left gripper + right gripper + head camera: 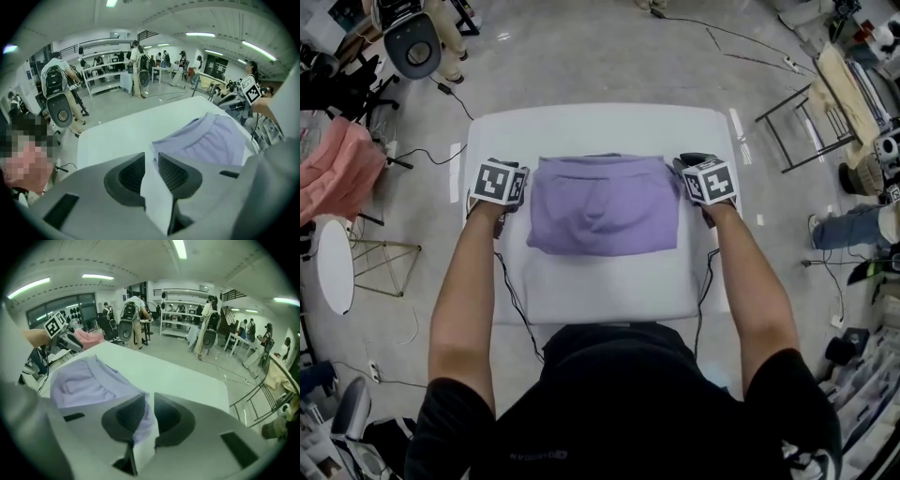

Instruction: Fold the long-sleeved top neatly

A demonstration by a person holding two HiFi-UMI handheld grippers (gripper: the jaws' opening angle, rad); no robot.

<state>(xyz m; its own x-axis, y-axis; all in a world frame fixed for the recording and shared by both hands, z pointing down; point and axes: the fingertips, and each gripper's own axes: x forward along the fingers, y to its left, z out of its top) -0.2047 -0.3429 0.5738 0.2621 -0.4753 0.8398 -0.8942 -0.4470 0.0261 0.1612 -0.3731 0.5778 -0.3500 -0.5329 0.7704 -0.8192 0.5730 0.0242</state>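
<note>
A lilac long-sleeved top lies folded into a rough rectangle in the middle of the white table. My left gripper is at the top's left edge and my right gripper at its right edge, both near the far corners. In the left gripper view the left gripper has parted jaws with only white table in the gap, and the top lies just to the right. In the right gripper view the right gripper also stands open, and the top's edge shows through the gap, not pinched.
A pink garment hangs on a rack at the left, by a small round white table. An office chair stands at the back left and a metal folding frame at the right. Cables run over the floor. People stand in the background.
</note>
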